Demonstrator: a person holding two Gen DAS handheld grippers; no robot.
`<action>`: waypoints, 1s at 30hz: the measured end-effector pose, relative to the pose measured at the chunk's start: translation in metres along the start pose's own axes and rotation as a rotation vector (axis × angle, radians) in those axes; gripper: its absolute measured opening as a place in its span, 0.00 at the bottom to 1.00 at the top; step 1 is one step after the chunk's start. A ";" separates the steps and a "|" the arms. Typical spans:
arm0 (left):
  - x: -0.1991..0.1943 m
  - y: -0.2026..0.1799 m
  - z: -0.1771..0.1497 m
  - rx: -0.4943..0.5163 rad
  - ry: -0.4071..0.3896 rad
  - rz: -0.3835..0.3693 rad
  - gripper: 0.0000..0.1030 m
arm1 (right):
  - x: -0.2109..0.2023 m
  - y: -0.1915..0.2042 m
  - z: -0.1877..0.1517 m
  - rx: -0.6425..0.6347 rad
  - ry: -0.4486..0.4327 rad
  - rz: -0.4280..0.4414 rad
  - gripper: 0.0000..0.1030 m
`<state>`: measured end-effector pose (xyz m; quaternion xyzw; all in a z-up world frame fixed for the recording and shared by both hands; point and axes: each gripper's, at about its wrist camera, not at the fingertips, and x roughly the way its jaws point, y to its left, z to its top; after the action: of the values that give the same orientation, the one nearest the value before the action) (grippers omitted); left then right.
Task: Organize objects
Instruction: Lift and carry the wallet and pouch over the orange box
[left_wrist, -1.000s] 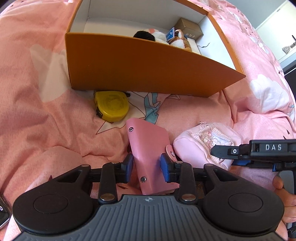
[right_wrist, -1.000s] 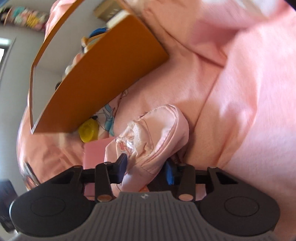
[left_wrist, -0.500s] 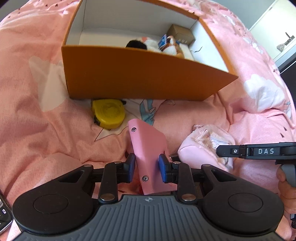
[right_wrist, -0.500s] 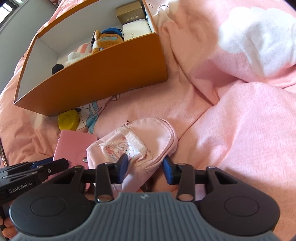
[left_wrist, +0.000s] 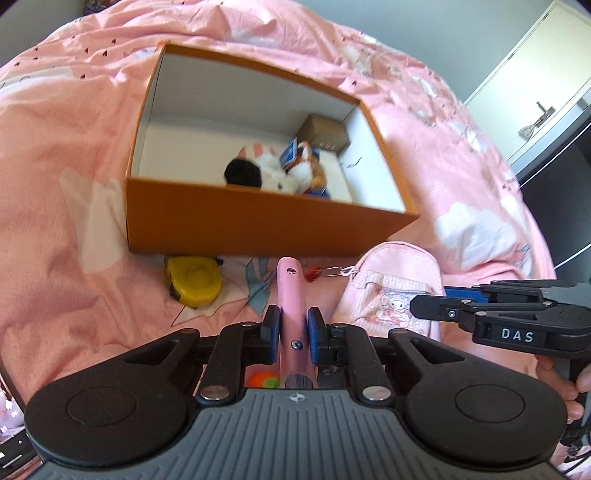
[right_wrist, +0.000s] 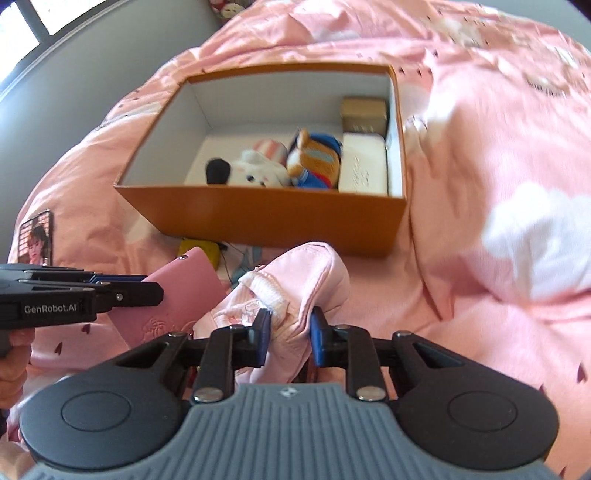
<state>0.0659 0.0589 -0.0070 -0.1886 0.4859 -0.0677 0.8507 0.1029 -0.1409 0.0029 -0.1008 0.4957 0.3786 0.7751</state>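
Note:
My left gripper (left_wrist: 292, 328) is shut on a pink wallet (left_wrist: 291, 295), held edge-on above the bed in front of the orange box (left_wrist: 258, 225). The wallet also shows in the right wrist view (right_wrist: 177, 295). My right gripper (right_wrist: 286, 334) is shut on a small pink backpack pouch (right_wrist: 295, 291), lifted off the bed; the pouch also shows in the left wrist view (left_wrist: 391, 291). The orange box (right_wrist: 266, 218) is open and holds plush toys (right_wrist: 273, 166), a white case (right_wrist: 364, 166) and a brown box (right_wrist: 364, 109).
A yellow tape measure (left_wrist: 194, 282) lies on the pink bedding (left_wrist: 66, 184) by the box's front wall. A phone with a photo case (right_wrist: 37, 236) lies at the left. A red clip and chain (left_wrist: 325, 273) hang near the pouch. A small orange and green thing (left_wrist: 263, 379) shows under the left gripper.
Both grippers have risen and pulled back from the box, lifting the wallet and the pouch off the bed. The wallet has turned edge-on. More of the box's inside shows.

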 end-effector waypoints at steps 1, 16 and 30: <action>-0.005 -0.001 0.003 -0.001 -0.014 -0.013 0.17 | -0.005 0.002 0.003 -0.015 -0.015 0.003 0.23; -0.063 0.015 0.092 -0.005 -0.302 0.039 0.17 | -0.041 0.018 0.092 -0.201 -0.221 0.073 0.23; -0.048 0.053 0.146 -0.065 -0.348 0.125 0.17 | 0.069 0.048 0.179 -0.356 -0.096 0.260 0.23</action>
<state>0.1618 0.1591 0.0780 -0.1944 0.3443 0.0348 0.9179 0.2094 0.0208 0.0421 -0.1534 0.3926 0.5611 0.7124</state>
